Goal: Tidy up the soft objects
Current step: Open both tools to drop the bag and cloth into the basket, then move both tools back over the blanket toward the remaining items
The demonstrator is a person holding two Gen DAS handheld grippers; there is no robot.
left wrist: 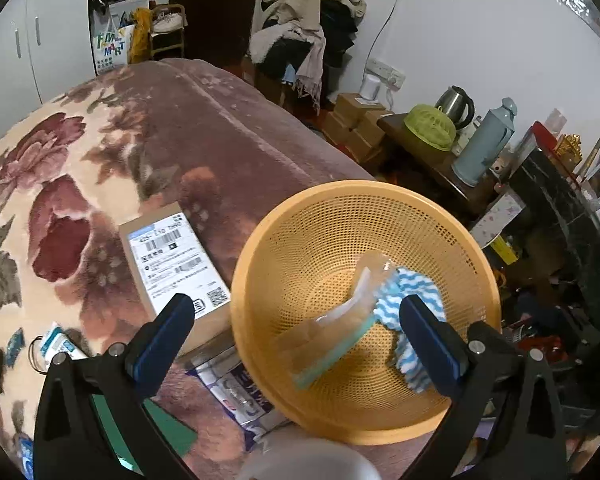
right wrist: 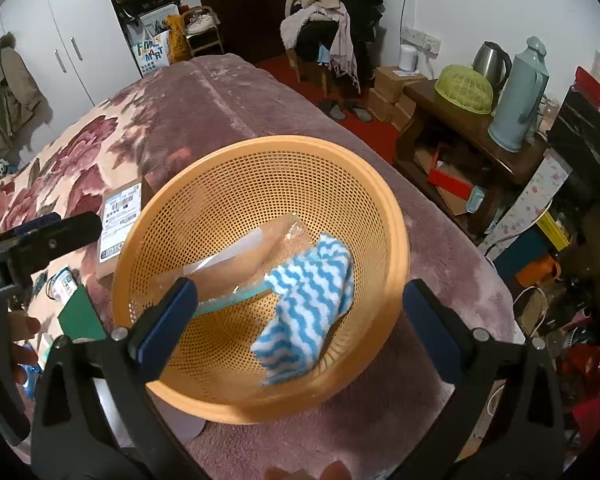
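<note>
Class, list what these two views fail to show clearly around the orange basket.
- Left wrist: white object, cut off by bottom edge, blurred.
- Left wrist: wipes pack, partly under orange basket.
- Right wrist: clear bag contents, lost in glare.
- Cardboard box label: too small.

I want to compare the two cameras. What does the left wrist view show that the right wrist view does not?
Only the left wrist view shows the wipes packet lying beside the basket.

Only the right wrist view shows the hanging jacket, the slippers on the red floor, and the left tool from the side.

Both show the orange basket holding the blue-white cloth and a clear bag, and the cardboard box.
</note>
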